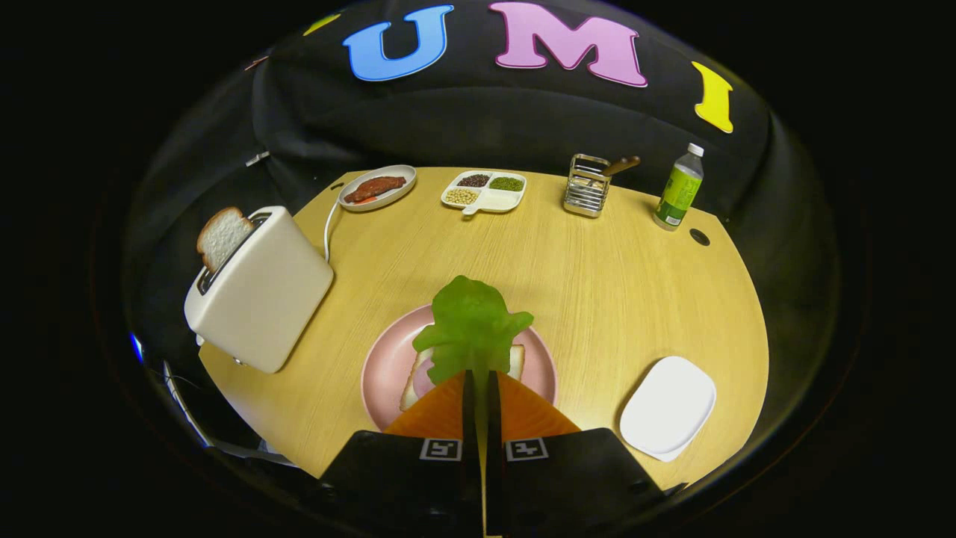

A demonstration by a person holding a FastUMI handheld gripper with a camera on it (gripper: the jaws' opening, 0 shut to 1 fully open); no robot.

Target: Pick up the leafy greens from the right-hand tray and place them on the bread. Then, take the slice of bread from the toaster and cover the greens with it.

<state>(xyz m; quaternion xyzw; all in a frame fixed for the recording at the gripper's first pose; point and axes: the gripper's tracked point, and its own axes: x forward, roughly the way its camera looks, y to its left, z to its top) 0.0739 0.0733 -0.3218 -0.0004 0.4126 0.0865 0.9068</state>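
The gripper (479,385) sits at the bottom centre of the frame with its two orange fingers (441,411) pressed almost together, pinching the stem end of the greens (472,329). The leaf stands up and forward from the fingertips, its long axis running straight ahead along the fingers. It hangs directly over the bread (418,377) on the pink plate (385,366) in the lower middle of the frame; whether the leaf touches the slice cannot be told from here. So the relation that matters is vertical: the bread lies just under and just ahead of the fingertips, and the drop looks lined up, needing mainly a lowering and a release so the leaf lies along the slice. The white tray (667,406), at the lower right, is bare. The second slice (222,237) pokes out of the toaster (258,288) at the left of the frame, well apart from the fingers and off to their left, so the step after this one calls for a swing that way.
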